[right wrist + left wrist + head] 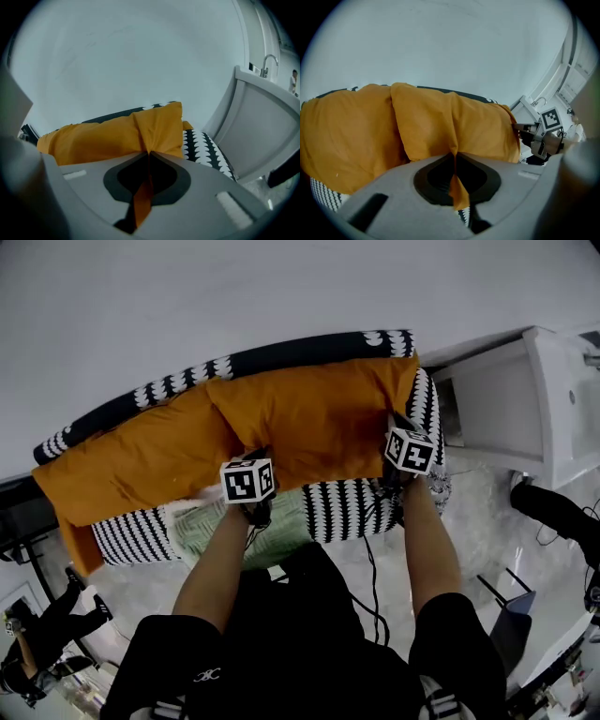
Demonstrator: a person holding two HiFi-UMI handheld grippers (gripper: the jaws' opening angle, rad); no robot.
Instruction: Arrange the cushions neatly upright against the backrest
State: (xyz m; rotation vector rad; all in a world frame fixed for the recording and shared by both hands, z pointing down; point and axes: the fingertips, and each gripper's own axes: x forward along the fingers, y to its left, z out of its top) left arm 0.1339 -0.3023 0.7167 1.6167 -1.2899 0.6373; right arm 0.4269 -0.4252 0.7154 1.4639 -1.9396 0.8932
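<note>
Head view: we see the right-hand orange fabric cushion (pixel 309 418) at the right end of the black-and-white patterned sofa (pixel 361 507), long axis running along the backrest (pixel 309 351). Left gripper view: our left gripper (pixel 453 161) is clamped on its bottom edge. Right gripper view: right gripper (pixel 149 159) pinches its side fabric.

White sink unit (pixel 539 381) with curved tap (pixel 265 63); pale marbled floor (pixel 478 526) beside its base; white wall (pixel 234 287) behind it.

Small b/w patterned sofa (pixel 366 507) stands on a pale floor (pixel 478 531). Two orange cushions lean on its backrest (pixel 281 354): left cushion (pixel 141 460) lower & slanted, right cushion (pixel 319 413) more upright, touching it. A green cloth (pixel 211 521) lies on the seat in front.
</note>
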